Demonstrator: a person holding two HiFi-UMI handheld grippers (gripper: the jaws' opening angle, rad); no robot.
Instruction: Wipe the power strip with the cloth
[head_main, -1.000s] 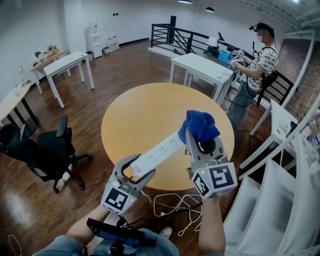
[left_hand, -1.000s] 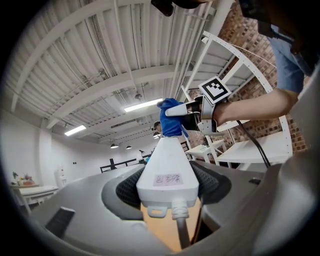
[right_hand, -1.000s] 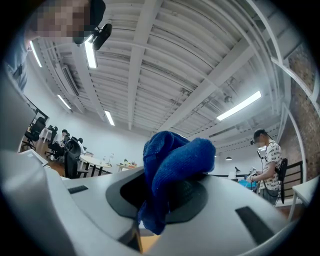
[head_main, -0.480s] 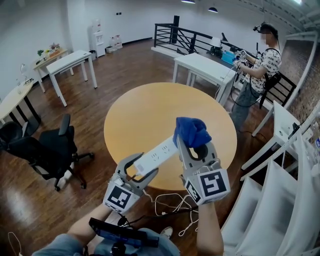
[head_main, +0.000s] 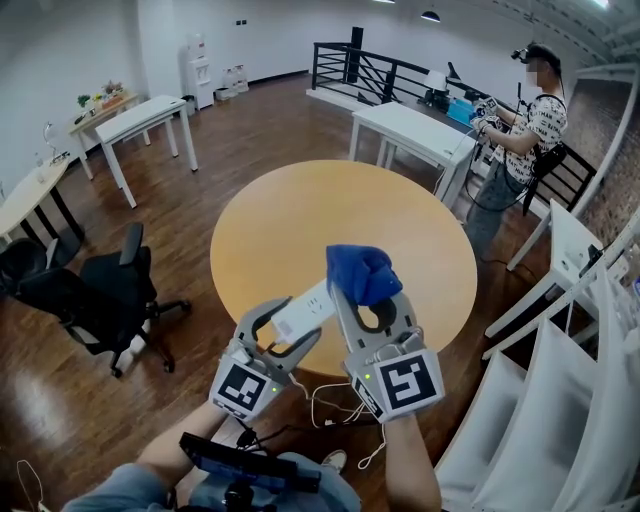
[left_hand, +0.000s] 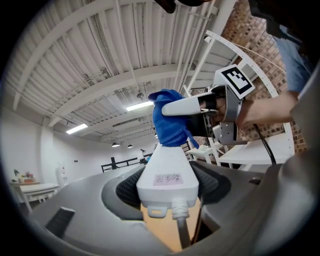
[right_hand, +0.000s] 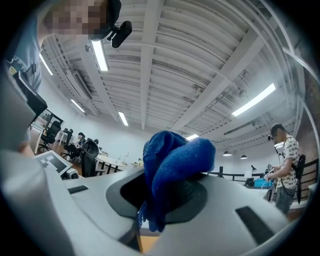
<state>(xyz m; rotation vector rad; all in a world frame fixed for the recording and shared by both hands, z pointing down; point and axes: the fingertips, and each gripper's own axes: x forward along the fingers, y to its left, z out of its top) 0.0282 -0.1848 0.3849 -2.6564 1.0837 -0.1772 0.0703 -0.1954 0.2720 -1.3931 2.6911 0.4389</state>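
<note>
Power strip (head_main: 305, 312) is held over the round wooden surface (head_main: 300, 215), lower centre, its cord end clamped in the left tool (head_main: 284, 332). The right tool (head_main: 368, 302) pinches the blue cloth (head_main: 360, 272) against it. Mid-wipe, likely; next, slide the cloth along its face.

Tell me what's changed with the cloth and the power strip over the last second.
The right gripper, shut on the blue cloth, has slid the cloth down the power strip toward the left gripper, so less of the strip shows. Nothing was taken up or let go. The left gripper still clamps the strip's cable end, held above the round table.
</note>
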